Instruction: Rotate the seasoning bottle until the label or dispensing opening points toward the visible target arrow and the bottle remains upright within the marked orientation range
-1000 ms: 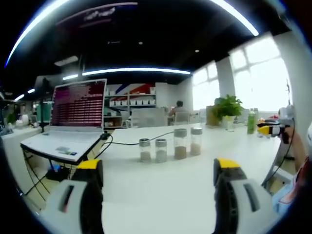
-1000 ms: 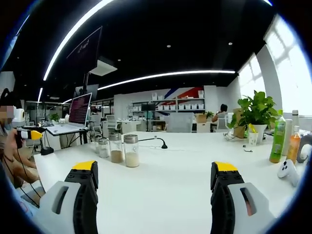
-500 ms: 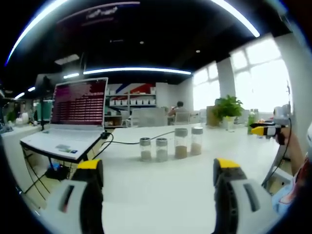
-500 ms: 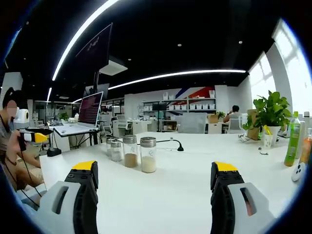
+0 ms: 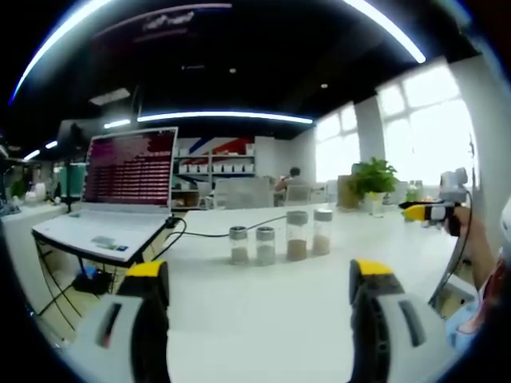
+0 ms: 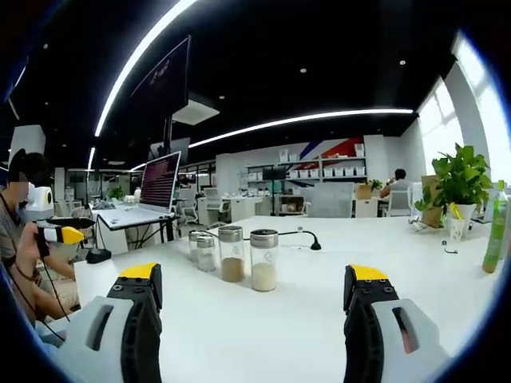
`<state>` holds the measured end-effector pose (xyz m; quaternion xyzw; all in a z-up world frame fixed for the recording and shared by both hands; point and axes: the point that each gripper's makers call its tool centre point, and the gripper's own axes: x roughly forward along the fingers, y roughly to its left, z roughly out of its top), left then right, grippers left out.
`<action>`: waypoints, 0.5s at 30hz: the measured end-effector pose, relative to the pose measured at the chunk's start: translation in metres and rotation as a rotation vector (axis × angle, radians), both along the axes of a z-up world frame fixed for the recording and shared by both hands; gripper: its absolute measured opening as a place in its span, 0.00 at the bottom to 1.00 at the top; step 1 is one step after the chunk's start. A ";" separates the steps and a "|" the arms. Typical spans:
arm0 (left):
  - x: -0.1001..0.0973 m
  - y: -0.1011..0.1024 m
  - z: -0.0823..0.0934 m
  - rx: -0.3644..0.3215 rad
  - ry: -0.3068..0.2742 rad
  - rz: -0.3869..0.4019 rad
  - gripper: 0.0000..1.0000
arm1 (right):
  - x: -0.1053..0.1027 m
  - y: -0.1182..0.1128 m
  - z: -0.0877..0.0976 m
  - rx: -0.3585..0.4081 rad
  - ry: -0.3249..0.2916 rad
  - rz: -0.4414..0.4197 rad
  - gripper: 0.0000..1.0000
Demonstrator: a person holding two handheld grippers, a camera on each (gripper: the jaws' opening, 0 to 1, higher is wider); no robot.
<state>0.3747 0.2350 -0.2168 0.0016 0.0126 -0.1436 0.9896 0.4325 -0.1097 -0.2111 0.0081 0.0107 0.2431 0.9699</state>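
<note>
Right gripper view has your right gripper [image 6: 249, 319] spread wide and empty, lined up short of the four bottles [image 6: 263, 261] standing beyond the laptop's [image 6: 148, 209] cable end, ready to grasp.

We see ceiling light strips [image 5: 223, 116] bowed by fisheye distortion, windows [image 5: 427, 132] blown out with glare, and soft focus throughout.

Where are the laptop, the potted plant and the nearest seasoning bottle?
laptop [image 5: 128, 171], left gripper view, middle of its screen.
potted plant [image 6: 461, 175], right gripper view, on its leaves.
nearest seasoning bottle [image 6: 263, 262], right gripper view, glass body.
</note>
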 end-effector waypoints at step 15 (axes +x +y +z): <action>-0.003 0.001 0.004 -0.003 -0.012 -0.001 0.99 | 0.016 0.038 -0.001 0.011 0.003 0.040 0.91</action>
